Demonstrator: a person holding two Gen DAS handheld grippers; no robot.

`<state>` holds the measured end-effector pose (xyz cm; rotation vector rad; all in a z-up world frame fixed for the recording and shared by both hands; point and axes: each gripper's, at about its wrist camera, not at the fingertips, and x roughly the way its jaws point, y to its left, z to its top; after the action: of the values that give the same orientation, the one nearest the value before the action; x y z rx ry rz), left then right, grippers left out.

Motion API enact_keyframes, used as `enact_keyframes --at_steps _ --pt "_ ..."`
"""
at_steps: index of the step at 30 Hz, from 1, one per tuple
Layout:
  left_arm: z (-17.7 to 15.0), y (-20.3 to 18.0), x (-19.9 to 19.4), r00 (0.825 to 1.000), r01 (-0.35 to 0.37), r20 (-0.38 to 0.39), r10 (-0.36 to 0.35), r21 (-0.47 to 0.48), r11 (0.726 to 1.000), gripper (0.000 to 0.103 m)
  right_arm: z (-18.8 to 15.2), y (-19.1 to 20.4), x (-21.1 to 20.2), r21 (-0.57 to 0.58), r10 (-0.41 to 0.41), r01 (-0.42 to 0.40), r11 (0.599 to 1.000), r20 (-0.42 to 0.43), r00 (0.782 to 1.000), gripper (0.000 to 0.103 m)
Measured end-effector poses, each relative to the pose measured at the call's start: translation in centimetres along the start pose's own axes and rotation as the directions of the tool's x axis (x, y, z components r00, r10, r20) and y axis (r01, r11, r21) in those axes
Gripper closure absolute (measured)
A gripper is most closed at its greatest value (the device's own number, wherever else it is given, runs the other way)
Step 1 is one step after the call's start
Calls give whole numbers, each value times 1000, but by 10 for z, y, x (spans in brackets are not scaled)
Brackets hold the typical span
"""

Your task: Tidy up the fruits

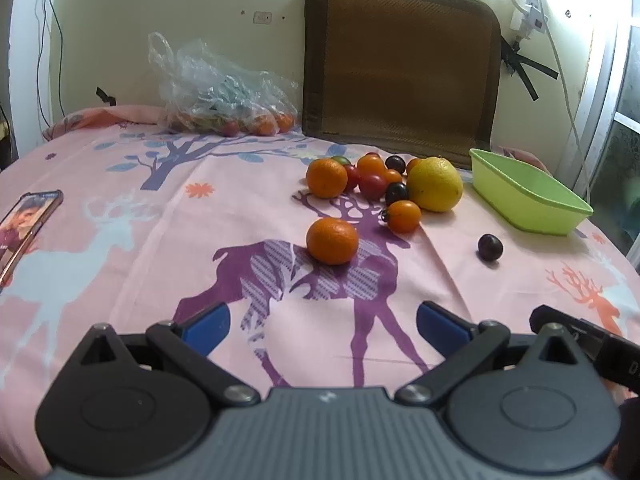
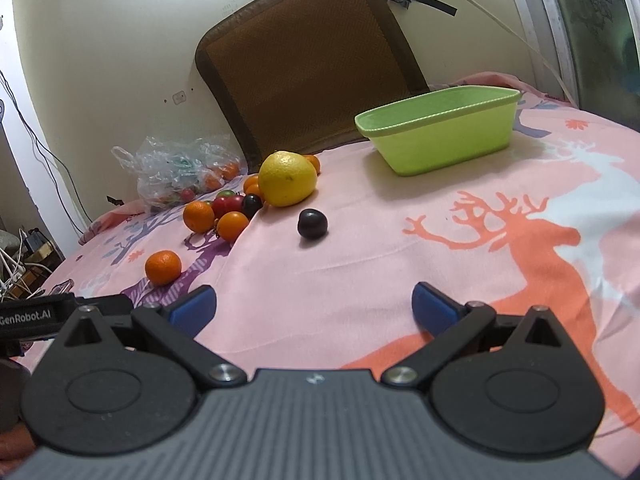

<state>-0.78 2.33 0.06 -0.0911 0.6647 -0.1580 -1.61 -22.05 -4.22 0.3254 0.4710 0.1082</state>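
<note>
**Desk:** What stage is this?

**Photographer:** The opening, by my reading. The green tub [image 2: 440, 136] sits empty at the far right of the pink deer-print cloth [image 1: 160, 240], and no fruit is held. The left gripper [image 1: 323, 326] and right gripper [image 2: 314, 308] both hover low at the near edge, jaws spread wide, blue pads [image 2: 192, 308] gripping nothing.

**Desk:** Where's the fruit?

**Photographer:** Heaped mid-table — a large lemon [image 2: 287, 178], a mandarin [image 1: 326, 178] and cherry tomatoes [image 1: 372, 186] packed touching. A second mandarin [image 1: 332, 241] lies apart, nearer the left gripper; a dark plum [image 2: 312, 223] sits alone, between the heap and the tub.

**Desk:** Next move?

**Photographer:** Likely the plum or the lone mandarin — each stands clear for the jaws. Both are round and smooth, so they may roll; a centred, gentle squeeze seems wise.

**Desk:** Textures?

**Photographer:** Glossy tomato skins, dimpled citrus peel, rigid plastic tub, soft wrinkled cloth. A crumpled clear bag [image 1: 216, 92] holds more fruit by the wall.
</note>
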Motion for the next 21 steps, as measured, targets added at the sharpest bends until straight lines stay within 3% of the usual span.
enact_keyframes --at_steps 21 --pt "2 18 0 1000 0 28 2 -74 997 0 0 4 -1 -52 -6 7 999 27 1000 0"
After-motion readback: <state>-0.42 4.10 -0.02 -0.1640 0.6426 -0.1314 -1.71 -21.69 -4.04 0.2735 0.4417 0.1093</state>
